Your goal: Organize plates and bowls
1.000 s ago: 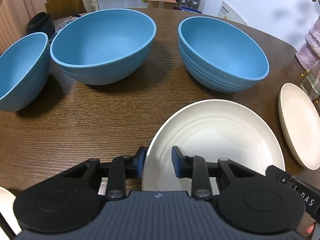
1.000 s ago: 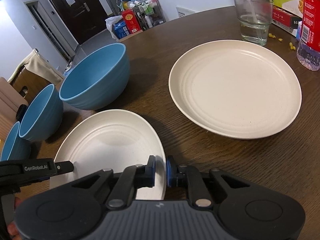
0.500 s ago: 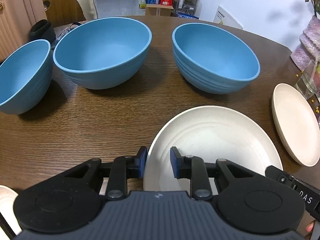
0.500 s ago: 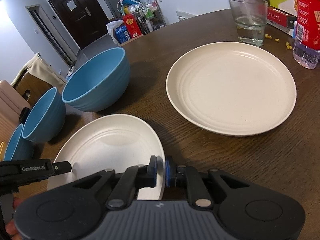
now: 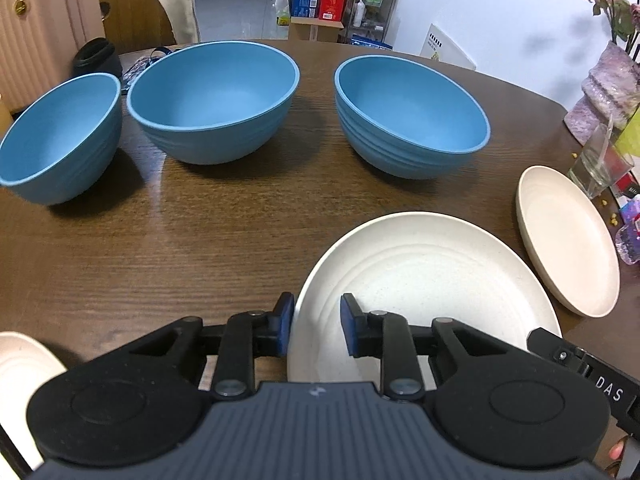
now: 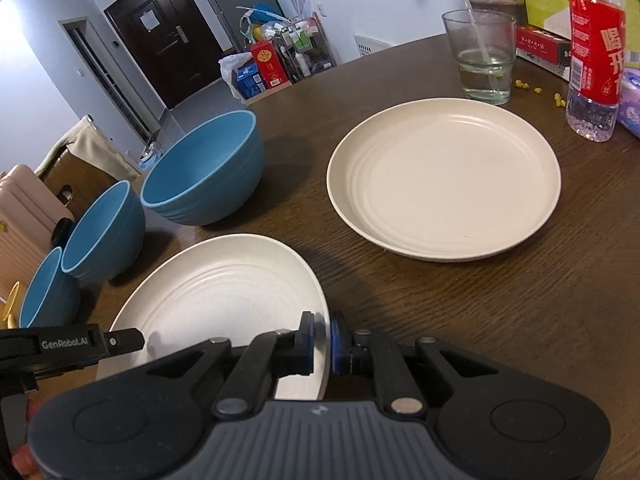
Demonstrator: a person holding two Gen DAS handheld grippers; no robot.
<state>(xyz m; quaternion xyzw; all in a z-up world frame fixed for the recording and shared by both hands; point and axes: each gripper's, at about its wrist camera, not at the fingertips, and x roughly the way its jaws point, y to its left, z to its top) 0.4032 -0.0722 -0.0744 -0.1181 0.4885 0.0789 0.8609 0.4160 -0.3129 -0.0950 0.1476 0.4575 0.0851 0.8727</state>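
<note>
I have the white plate [image 6: 224,300] pinched at opposite rims: right gripper [image 6: 322,340] tight, left gripper [image 5: 316,330] straddling its edge. Lift step; next I'd carry it onto the cream plate [image 6: 444,176] ahead of my right fingers.

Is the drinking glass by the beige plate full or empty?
Nearly empty: the glass holds only a shallow layer of clear water at its bottom.

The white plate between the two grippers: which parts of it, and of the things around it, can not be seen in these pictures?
- White plate, left wrist view: near edge hidden behind the left gripper.
- Same plate, right wrist view: whether it is clear of the table is unclear; its underside is hidden. The right gripper covers its rim.
- Smallest blue bowl, right wrist view: mostly hidden by the next bowl.
- Another plate, left wrist view: cut off by the left edge.
</note>
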